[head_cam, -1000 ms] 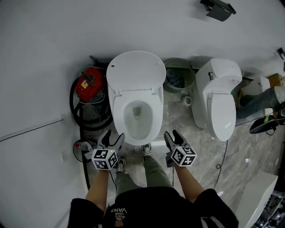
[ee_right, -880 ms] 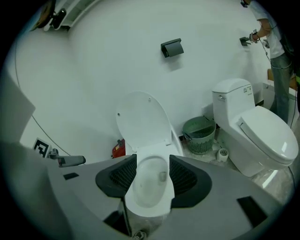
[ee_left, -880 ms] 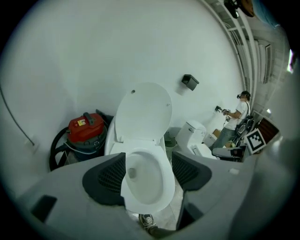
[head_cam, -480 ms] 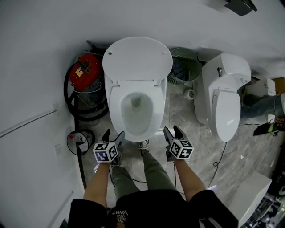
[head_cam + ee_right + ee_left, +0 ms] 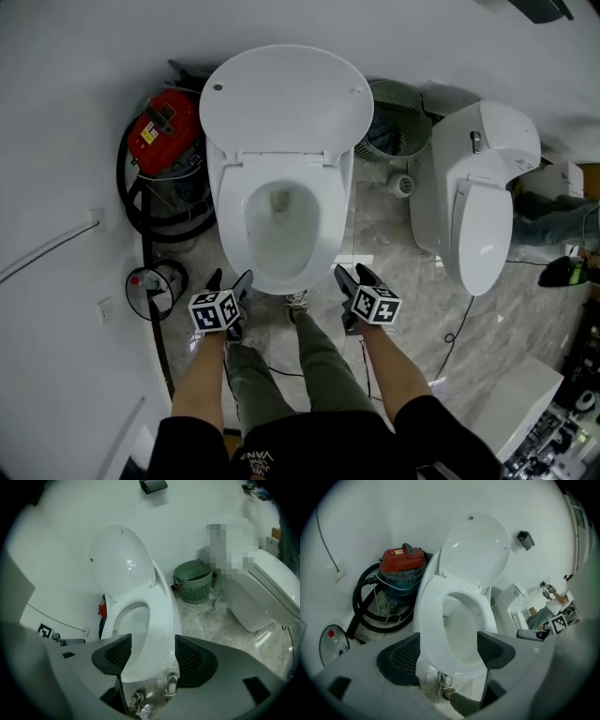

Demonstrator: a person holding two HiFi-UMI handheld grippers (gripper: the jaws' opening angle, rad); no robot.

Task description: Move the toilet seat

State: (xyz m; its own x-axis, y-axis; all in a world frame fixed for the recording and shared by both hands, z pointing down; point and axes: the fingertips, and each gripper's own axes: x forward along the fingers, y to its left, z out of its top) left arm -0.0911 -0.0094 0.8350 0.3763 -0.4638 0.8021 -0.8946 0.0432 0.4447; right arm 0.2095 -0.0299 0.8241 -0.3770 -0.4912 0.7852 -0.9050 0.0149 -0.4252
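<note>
A white toilet stands ahead with its lid (image 5: 286, 98) raised against the wall and its seat (image 5: 225, 216) lying flat on the bowl. My left gripper (image 5: 228, 279) hovers off the bowl's front left, jaws apart, holding nothing. My right gripper (image 5: 351, 275) hovers off the front right; its jaws are opening and nothing is between them. In the left gripper view the seat (image 5: 433, 616) and lid (image 5: 476, 550) lie beyond the gripper (image 5: 447, 651). The right gripper view shows the seat (image 5: 161, 616) past the gripper (image 5: 152, 656), untouched.
A red vacuum (image 5: 159, 131) with a black hose sits left of the toilet by the wall. A green basket (image 5: 398, 117) and a second white toilet (image 5: 478, 206) stand to the right. The person's shoe (image 5: 297, 302) is at the bowl's front.
The toilet has come closer and higher in the head view. Both grippers have shifted a little forward toward the bowl's front, and their jaws have spread wider.
</note>
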